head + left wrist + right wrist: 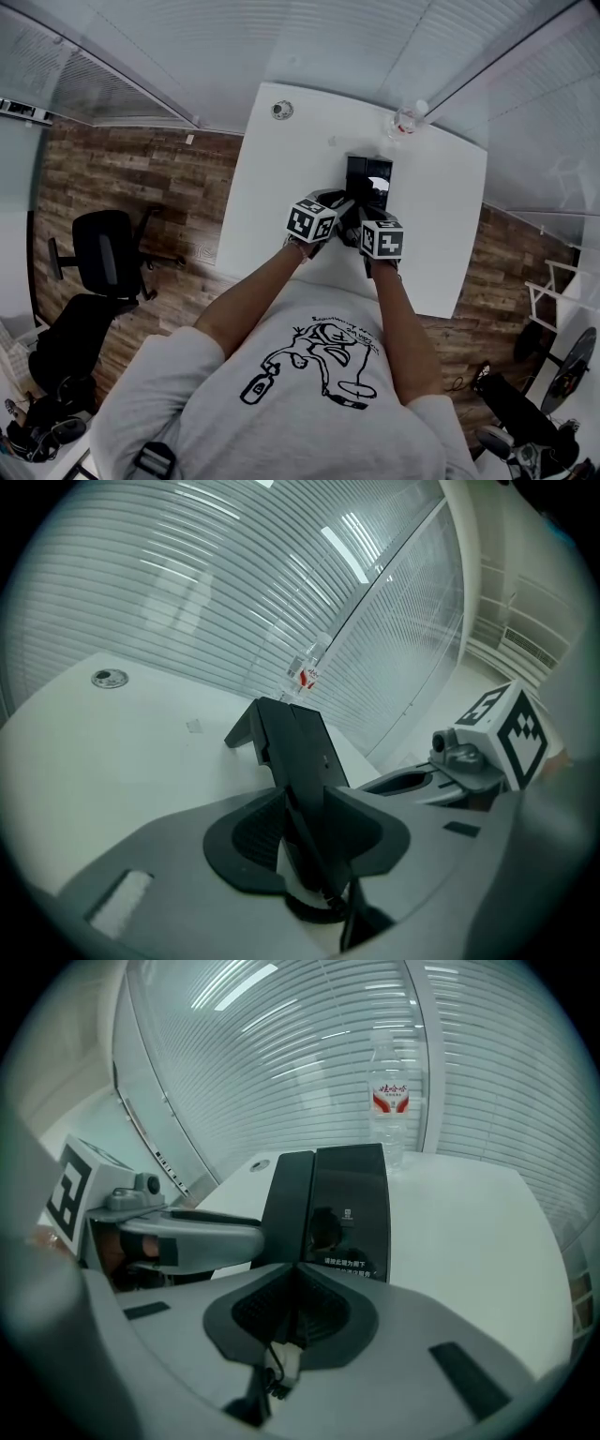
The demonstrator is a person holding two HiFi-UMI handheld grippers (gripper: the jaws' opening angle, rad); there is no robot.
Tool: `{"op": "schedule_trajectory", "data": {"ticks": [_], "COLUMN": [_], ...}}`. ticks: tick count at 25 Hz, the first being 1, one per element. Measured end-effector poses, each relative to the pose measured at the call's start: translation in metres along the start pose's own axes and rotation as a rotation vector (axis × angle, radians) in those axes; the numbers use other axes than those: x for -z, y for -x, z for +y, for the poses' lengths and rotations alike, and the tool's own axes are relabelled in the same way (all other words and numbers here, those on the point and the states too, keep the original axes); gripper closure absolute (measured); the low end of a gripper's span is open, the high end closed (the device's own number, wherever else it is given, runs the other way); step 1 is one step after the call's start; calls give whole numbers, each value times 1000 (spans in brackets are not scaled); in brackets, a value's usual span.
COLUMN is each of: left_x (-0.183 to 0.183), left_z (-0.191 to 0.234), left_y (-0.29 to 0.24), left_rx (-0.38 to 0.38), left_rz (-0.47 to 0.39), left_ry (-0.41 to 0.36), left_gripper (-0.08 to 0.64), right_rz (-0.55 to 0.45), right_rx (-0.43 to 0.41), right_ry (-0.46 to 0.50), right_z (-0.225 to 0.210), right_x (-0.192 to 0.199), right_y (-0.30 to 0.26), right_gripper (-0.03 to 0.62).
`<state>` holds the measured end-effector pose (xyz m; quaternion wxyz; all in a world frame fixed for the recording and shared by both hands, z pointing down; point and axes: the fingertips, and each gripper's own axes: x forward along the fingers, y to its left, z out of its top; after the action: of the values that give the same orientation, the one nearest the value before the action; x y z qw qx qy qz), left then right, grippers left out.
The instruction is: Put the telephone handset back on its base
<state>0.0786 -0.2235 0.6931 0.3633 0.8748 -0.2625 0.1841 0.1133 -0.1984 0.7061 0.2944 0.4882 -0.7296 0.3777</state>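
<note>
A black telephone base (368,176) stands on the white table (281,178) just beyond both grippers. In the right gripper view its glossy panel (354,1199) sits on the right, and the matte black handset (286,1208) lies along its left side. My left gripper (314,827) is shut on the near end of the handset (295,752), which runs away from the jaws. It reaches in from the left as the left gripper (258,1237). My right gripper (300,1283) is shut, its tips at the base's near edge with nothing seen between them.
A clear water bottle (405,120) with a red label stands behind the telephone, near the glass wall. A round cable grommet (281,111) sits at the table's far left. A black office chair (108,253) stands on the wooden floor to the left.
</note>
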Motion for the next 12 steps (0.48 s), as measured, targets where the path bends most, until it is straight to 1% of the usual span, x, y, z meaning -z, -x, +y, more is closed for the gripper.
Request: {"op": "schedule_trajectory", "data": {"ticks": [3,7,12], "left_x": [1,8,8], "left_z": [3,15,19], "left_y": [1,2,-1], "left_rx": [-28,-101,-165], "left_rz": [5,30,46], "left_ry": [-7,18,-32], "left_gripper": [437,431,440], "right_rz": [-21,-71,-110], "right_rx": [7,17,16], "right_ry": [-4,-14,-11], "right_z": [-3,-11,-19], "right_x": [-1,-5,-4], "right_y": [4,20,42], "right_gripper": [584,584,584]}}
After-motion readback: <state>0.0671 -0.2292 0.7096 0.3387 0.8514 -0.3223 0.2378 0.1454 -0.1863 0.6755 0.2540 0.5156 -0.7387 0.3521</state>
